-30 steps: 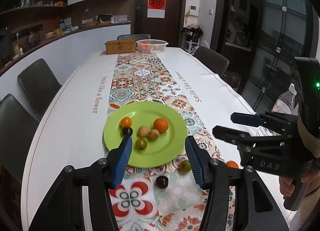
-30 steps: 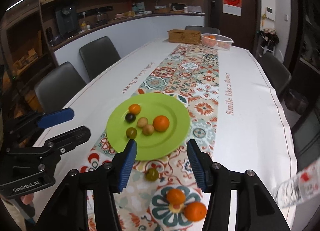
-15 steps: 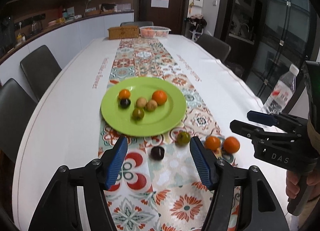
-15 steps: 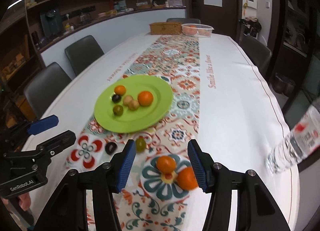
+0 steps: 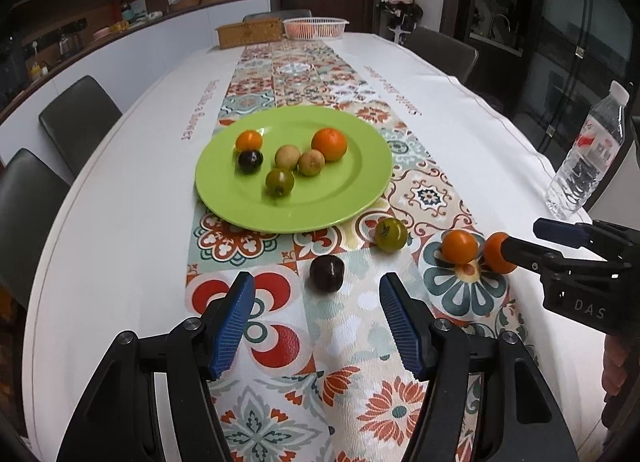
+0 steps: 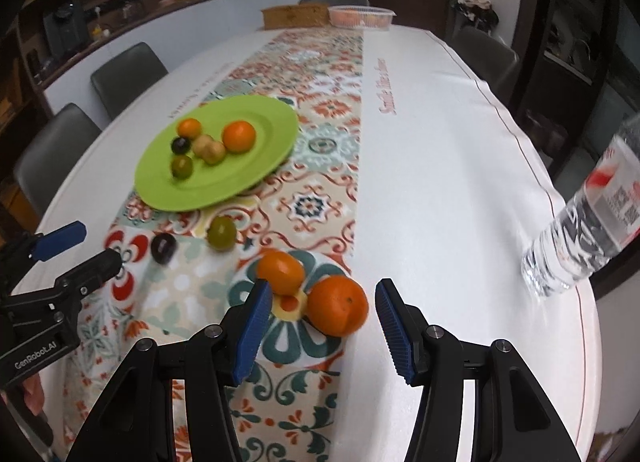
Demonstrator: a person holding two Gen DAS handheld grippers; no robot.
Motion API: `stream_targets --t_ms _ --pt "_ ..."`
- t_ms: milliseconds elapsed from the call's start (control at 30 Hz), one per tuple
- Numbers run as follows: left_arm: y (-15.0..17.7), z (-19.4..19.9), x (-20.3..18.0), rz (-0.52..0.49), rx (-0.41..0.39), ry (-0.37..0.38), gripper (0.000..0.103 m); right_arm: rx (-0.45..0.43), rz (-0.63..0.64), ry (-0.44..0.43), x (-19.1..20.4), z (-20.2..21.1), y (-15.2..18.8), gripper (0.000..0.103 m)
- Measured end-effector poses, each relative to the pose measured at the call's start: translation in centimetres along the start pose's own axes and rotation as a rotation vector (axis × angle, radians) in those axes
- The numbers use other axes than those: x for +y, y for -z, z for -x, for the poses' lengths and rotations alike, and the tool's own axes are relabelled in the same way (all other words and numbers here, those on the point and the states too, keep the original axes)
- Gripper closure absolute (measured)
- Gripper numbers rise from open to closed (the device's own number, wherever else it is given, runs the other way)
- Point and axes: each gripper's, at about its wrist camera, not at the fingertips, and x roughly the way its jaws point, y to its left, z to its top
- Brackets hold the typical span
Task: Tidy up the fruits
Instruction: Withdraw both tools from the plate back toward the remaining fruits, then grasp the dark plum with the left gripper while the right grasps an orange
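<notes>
A green plate holds several fruits: two oranges, two tan fruits, a dark plum and a green fruit. On the runner in front of it lie a dark plum, a green tomato and two oranges. My left gripper is open just before the dark plum. My right gripper is open, with the nearer orange just ahead of its jaws.
A water bottle stands at the table's right edge. A wicker box and a white basket sit at the far end. Chairs line the left side.
Both grippers pulled back toward the near end of the table and lowered. The loose fruits now lie ahead of the jaws, and the right one swung toward the two oranges.
</notes>
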Motion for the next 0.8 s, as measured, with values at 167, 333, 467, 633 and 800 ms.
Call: stream_targets --t_ms 167,333,467,633,800 --pt "-0.3 -1.7 0.1 0.0 0.036 0.004 0.039 0.039 -0.013 0.009 -0.3 -1.1 0.2 0.048" --pt "-0.6 -3.1 0.3 0.007 0.063 0.004 0.04 0.079 -0.014 0.025 -0.4 -2.1 0.5 0.048" --pt "-0.6 -4.2 0.3 0.004 0.082 0.004 0.04 0.106 -0.016 0.026 -0.5 -3.0 0.7 0.048" --pt "-0.6 -5.2 0.3 0.011 0.097 0.018 0.044 0.119 -0.02 0.022 -0.6 -3.7 0.9 0.048" --pt "-0.9 -6.1 0.2 0.023 0.114 0.04 0.058 0.126 -0.03 0.016 -0.8 -4.1 1.0 0.049"
